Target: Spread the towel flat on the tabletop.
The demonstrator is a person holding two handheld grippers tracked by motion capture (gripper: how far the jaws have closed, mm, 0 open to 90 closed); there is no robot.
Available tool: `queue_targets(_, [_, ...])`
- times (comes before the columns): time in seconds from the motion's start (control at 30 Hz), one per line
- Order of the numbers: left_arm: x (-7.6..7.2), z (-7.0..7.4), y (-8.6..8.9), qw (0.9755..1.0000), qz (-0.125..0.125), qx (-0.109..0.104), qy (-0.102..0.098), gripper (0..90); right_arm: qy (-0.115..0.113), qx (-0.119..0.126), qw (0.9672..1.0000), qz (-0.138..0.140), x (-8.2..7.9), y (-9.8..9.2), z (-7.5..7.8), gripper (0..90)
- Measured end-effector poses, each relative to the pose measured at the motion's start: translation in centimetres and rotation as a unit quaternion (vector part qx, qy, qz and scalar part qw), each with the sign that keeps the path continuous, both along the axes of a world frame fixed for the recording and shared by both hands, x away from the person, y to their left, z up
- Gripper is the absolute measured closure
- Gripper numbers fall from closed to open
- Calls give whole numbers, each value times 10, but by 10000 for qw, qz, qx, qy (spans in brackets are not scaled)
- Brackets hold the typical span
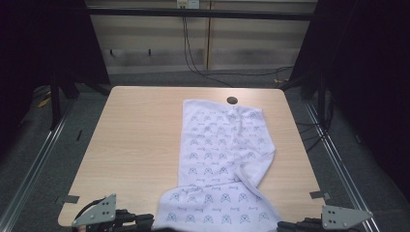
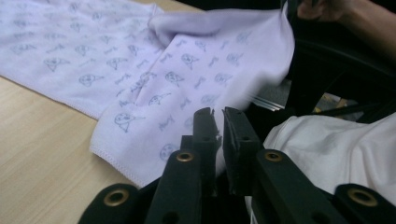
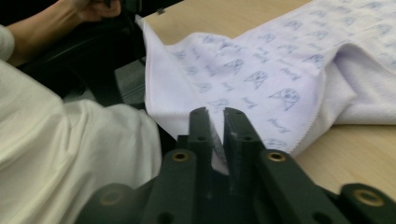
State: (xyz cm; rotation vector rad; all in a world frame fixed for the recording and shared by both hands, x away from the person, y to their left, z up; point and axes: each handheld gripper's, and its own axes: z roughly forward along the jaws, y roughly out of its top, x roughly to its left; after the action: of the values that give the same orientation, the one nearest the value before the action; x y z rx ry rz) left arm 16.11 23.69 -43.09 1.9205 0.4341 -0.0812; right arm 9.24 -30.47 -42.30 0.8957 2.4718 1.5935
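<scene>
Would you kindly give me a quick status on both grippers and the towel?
Left gripper and right gripper: each has the towel edge between narrowly parted jaws. Towel partly folded, near end off the table edge. Nothing in the way.

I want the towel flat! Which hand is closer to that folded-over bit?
Probably the right. The folded flap of the towel lies toward the table's right side, near the right gripper. The left gripper is at the towel's other near corner, farther from it.
</scene>
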Motion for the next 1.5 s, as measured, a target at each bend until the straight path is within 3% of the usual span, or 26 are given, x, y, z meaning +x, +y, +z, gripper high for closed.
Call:
queue_targets(0.07, [3,2,2,9998,179,-78,-57,657,-59,163,9998,-141,4,-4,4,703])
queue_targets(0.13, [13,3,0,9993,357,40,-64,656,-134,241,9988,-405,12,-9,8,652])
queue_targets(0.23, [50,-3,-15,9978,567,319,105,654,-36,24,9954,-961,37,-5,6,597])
queue_targets(0.27, [65,-7,-23,9972,584,402,223,655,125,-52,9947,-1019,61,5,-1,566])
queue_targets(0.3, [80,-11,-32,9964,580,538,317,655,125,-52,9947,-1019,61,5,-1,566])
queue_targets(0.37, [107,-21,-53,9951,533,745,375,662,334,-180,9939,-1034,88,20,-10,562])
queue_targets(0.4, [119,-27,-64,9938,496,853,503,663,387,-350,9926,-1093,101,29,-15,560])
queue_targets(0.5, [143,-45,-92,9903,548,1148,556,678,648,-701,9872,-1280,133,52,-32,572])
queue_targets(0.53, [148,-50,-99,9885,647,1244,561,685,809,-743,9868,-1194,145,62,-42,576])
queue_targets(0.6, [154,-57,-108,9880,594,1266,657,694,869,-779,9862,-1171,148,65,-44,567])
queue_targets(0.63, [155,-60,-111,9878,599,1295,632,693,890,-772,9864,-1148,149,68,-46,567])
queue_targets(0.73, [153,-67,-117,9838,561,1609,551,685,889,-610,9881,-1100,147,73,-46,559])
queue_targets(0.8, [150,-70,-118,9847,519,1585,502,667,890,-505,9895,-1024,146,77,-45,550])
queue_targets(0.87, [147,-70,-117,9844,544,1605,473,657,865,-852,9862,-1127,145,84,-45,551])
queue_targets(0.9, [144,-71,-117,9850,580,1577,399,656,845,-1047,9830,-1250,145,88,-48,735])
queue_targets(0.93, [141,-71,-117,9846,598,1623,269,656,845,-1047,9830,-1250,145,88,-48,735])
queue_targets(0.97, [139,-71,-116,9833,652,1687,183,658,800,-1097,9822,-1298,143,87,-49,848])
queue_targets(1.0, [136,-70,-115,9813,757,1759,180,676,786,-1090,9823,-1306,142,85,-48,893])
queue_targets(1.07, [132,-70,-109,9812,863,1717,201,686,581,-969,9814,-1555,131,69,-38,898])
queue_targets(1.1, [130,-70,-106,9810,881,1722,145,686,581,-969,9814,-1555,131,69,-38,898])
queue_targets(1.17, [126,-70,-100,9797,926,1774,96,693,514,-743,9808,-1729,119,53,-29,898])
queue_targets(1.3, [121,-69,-91,9778,1044,1812,104,697,360,-515,9740,-2175,90,17,-18,898])
queue_targets(1.4, [117,-68,-81,9753,1126,1899,108,697,369,-471,9693,-2385,69,-4,-18,898])
queue_targets(1.43, [113,-68,-79,9746,1173,1904,100,696,453,-434,9678,-2438,63,-9,-20,897])
queue_targets(1.5, [106,-66,-75,9721,1140,2051,4,692,676,-411,9678,-2391,53,-16,-24,896])
